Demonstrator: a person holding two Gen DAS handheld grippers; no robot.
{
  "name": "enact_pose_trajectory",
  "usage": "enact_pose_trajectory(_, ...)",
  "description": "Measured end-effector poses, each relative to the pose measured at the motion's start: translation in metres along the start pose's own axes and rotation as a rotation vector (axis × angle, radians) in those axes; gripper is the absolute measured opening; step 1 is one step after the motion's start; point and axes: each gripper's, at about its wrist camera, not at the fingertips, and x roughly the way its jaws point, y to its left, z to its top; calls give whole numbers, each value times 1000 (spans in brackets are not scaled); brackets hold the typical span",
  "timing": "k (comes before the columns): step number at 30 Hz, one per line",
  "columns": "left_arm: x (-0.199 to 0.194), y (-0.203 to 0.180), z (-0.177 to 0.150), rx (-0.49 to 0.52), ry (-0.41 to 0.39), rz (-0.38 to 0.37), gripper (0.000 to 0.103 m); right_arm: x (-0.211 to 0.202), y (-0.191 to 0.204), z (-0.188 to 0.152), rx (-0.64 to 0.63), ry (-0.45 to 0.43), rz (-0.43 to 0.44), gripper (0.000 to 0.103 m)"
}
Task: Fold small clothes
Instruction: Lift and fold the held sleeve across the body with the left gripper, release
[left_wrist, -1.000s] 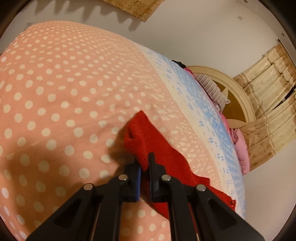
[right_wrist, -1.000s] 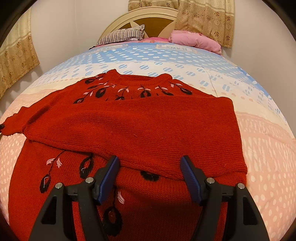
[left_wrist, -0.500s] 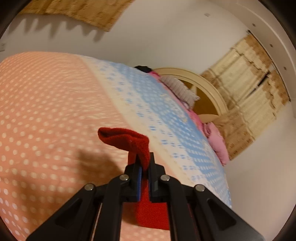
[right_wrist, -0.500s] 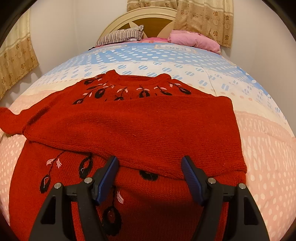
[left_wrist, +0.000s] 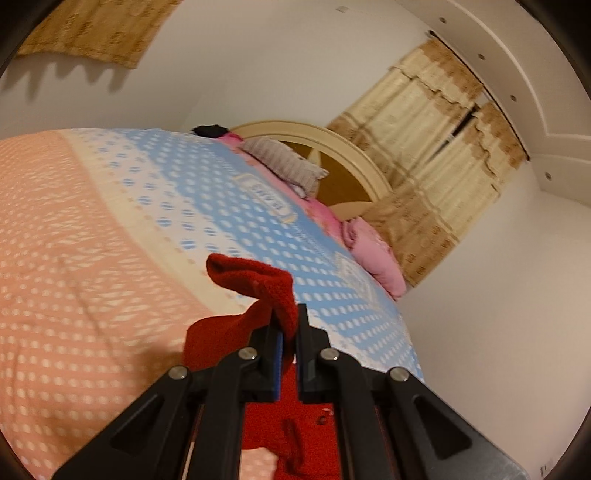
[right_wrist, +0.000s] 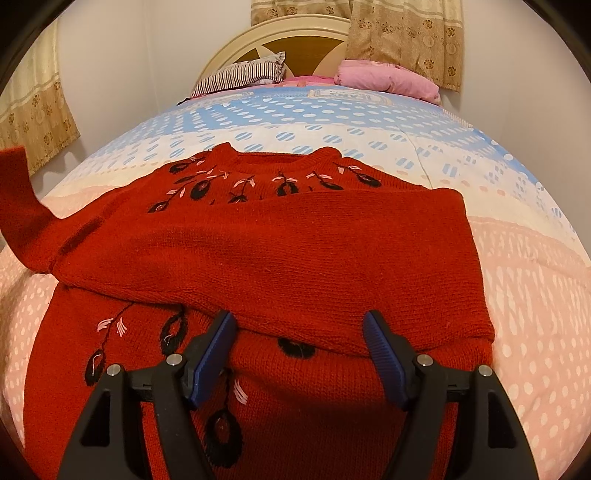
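A small red knit sweater (right_wrist: 288, 254) with black and pink flower stitching lies on the bed, its right sleeve folded across the chest. My left gripper (left_wrist: 290, 325) is shut on the cuff of the left sleeve (left_wrist: 258, 280) and holds it up above the bed; the raised sleeve (right_wrist: 18, 199) shows at the left edge of the right wrist view. My right gripper (right_wrist: 299, 332) is open and empty, hovering just above the sweater's lower front.
The bedspread (right_wrist: 535, 288) is pink with white dots near me and blue and white farther up (left_wrist: 207, 192). A striped pillow (right_wrist: 240, 74) and a pink pillow (right_wrist: 388, 77) lie by the cream headboard (right_wrist: 295, 33). Curtains (left_wrist: 436, 155) hang behind.
My left gripper has lifted the sleeve cuff off the bed and carried it up and toward the sweater's body. The right gripper has barely moved.
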Motion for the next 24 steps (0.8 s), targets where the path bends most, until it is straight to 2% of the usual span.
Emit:
enact_pose_trajectory(10,29,-62,-10,23,35,-93,5,0,0,-1,-3,0,-6,74)
enact_pose_trajectory(24,72,-167,-58,114,137,-228,5,-1,0,0,10,-6,3,74)
